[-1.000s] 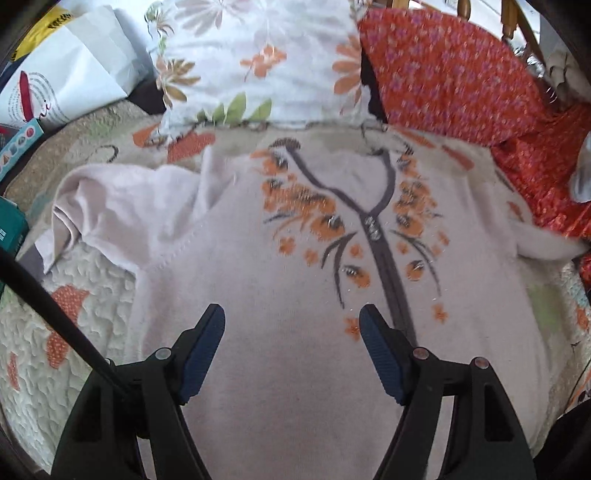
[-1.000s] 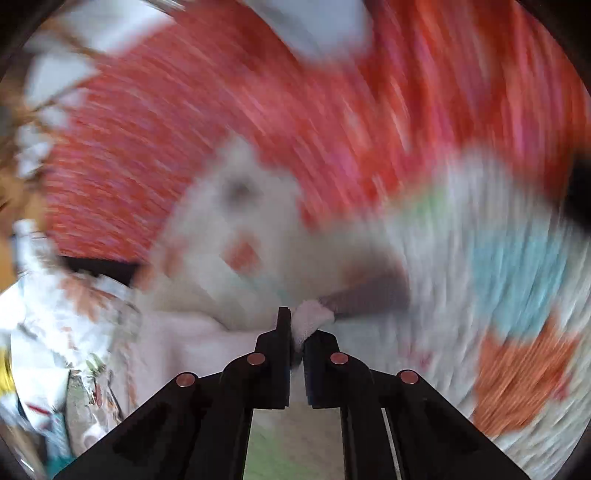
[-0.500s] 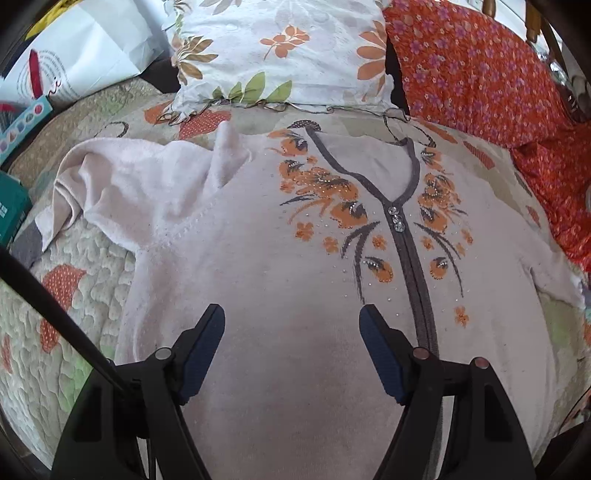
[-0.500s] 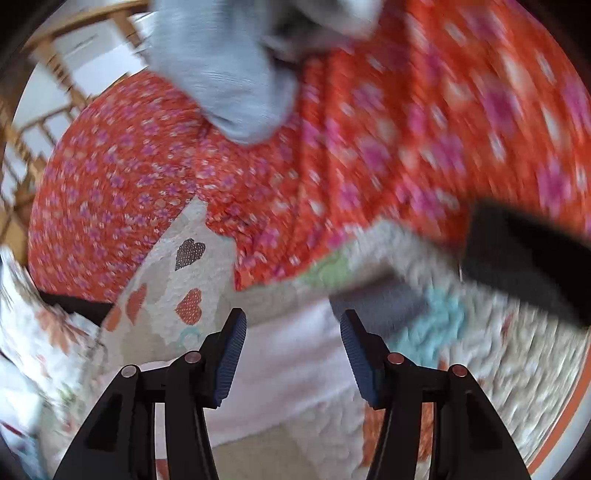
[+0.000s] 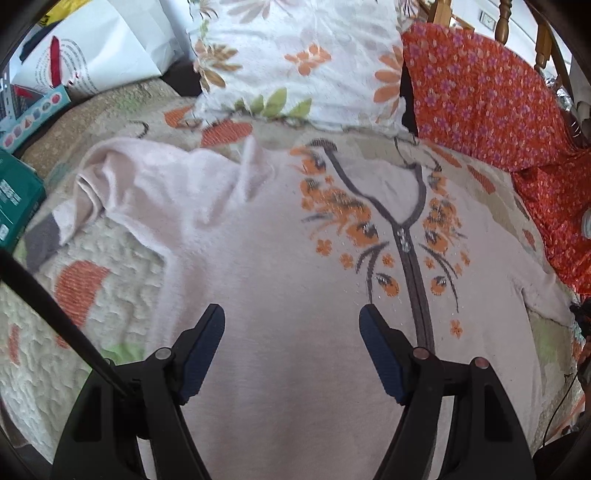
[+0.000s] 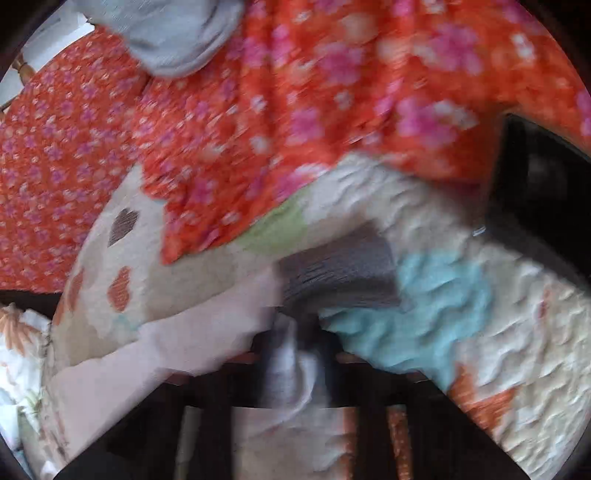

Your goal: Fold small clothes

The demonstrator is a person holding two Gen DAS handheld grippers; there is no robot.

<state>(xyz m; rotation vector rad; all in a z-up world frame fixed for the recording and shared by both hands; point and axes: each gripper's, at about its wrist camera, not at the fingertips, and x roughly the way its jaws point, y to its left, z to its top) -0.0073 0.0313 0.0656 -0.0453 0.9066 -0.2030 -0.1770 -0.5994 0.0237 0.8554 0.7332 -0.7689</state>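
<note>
A pale pink sweater (image 5: 280,258) with orange flowers and a grey placket lies flat on the quilt (image 5: 55,332). Its left sleeve is bunched, with the grey cuff (image 5: 42,240) at the far left. My left gripper (image 5: 291,314) hangs open over the sweater's lower body with nothing between its fingers. In the blurred right wrist view the other sleeve (image 6: 177,343) ends in a grey cuff (image 6: 340,269). The jaws of my right gripper (image 6: 295,362) are closing, and pale sleeve fabric is pinched between them just below that cuff.
A floral pillow (image 5: 295,55) and a red flowered cloth (image 5: 480,92) lie behind the sweater. A white bag (image 5: 92,48) and a teal box (image 5: 14,199) sit at the left. In the right wrist view there are a grey garment (image 6: 170,33) at the top and a dark object (image 6: 535,192) at the right.
The right gripper let go of a bit of white fabric, opened, sank to the sleeve and closed on it near the cuff. The left gripper shifted slightly over the sweater and stayed open.
</note>
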